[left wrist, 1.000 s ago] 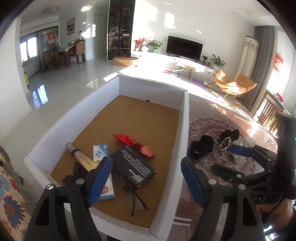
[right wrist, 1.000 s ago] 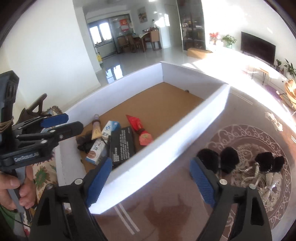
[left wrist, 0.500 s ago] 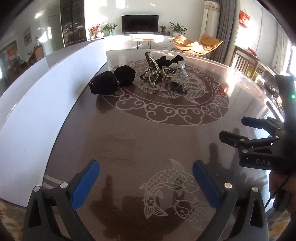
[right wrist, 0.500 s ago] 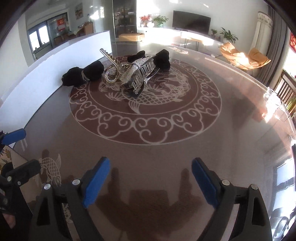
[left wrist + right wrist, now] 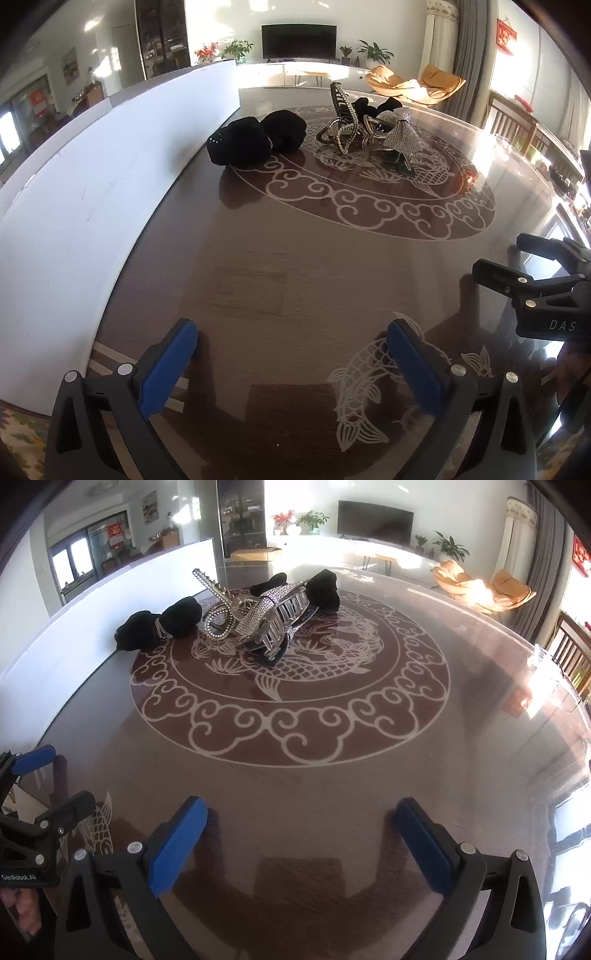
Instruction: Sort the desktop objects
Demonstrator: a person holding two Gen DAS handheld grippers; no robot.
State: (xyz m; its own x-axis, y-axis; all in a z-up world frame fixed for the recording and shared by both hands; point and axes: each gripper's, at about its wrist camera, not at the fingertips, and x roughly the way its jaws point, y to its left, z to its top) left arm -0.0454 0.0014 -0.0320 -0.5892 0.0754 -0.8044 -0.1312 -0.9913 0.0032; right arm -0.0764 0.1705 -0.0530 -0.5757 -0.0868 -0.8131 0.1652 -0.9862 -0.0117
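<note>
1. The surface [image 5: 369, 794], dark and glossy with a dragon medallion, carries everything; the white box wall [image 5: 92, 184] runs along its left edge.
2. The left tool [image 5: 291, 365] is wide open and holds nothing. The right tool [image 5: 299, 842] is still spreading its jaws, with only bare surface between them.
3. The pile of hair accessories sits on the far side of the medallion, well ahead of both tools, with clear surface before it.
4. The black bow [image 5: 255, 142] lies nearest the box wall, to the left of the pile, so the left tool seems the better placed for it.
5. The rhinestone claw clip [image 5: 277, 616] has its long axis running diagonally away from the right tool, with a looped rhinestone clip [image 5: 218, 609] leaning against it; a grasp across the claw clip's width looks likeliest to hold.
</note>
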